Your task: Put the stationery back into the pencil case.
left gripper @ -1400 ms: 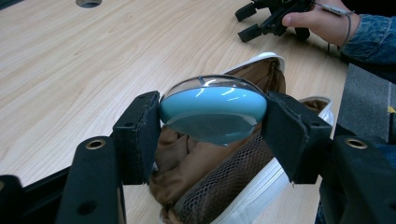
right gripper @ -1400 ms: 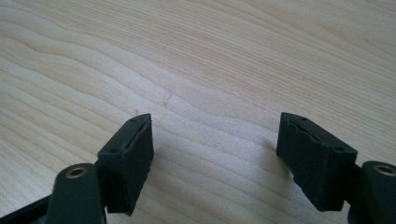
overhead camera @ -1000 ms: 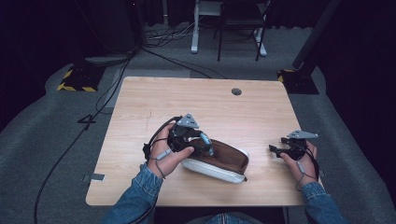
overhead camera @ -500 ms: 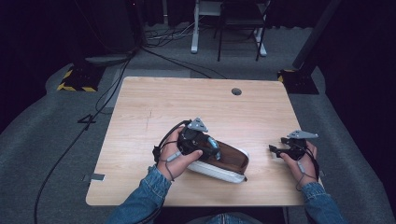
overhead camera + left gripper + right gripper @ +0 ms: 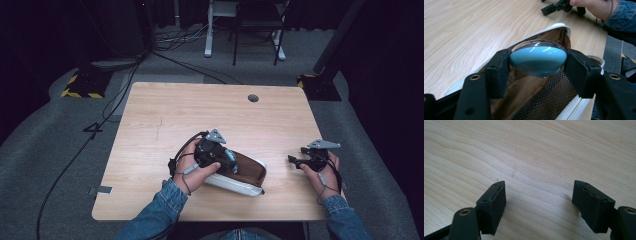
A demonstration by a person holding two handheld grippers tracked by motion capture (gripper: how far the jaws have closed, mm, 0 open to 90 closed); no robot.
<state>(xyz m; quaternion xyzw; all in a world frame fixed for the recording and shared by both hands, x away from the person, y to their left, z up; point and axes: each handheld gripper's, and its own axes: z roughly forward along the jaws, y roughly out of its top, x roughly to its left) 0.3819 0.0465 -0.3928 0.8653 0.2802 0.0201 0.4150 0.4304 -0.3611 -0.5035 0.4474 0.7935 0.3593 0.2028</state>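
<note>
My left gripper (image 5: 537,62) is clamped on a smooth, glossy blue rounded object (image 5: 537,61), lens-shaped with a clear domed top, pinched between both padded black jaws. It hangs just over the open mouth of a pouch (image 5: 541,100) with a white rim, tan fabric lining and a dark mesh pocket, lying on the pale wood-grain table (image 5: 165,115) near its front edge. My right gripper (image 5: 539,195) sits well apart to the right, jaws spread wide with nothing between them, over bare wood.
</note>
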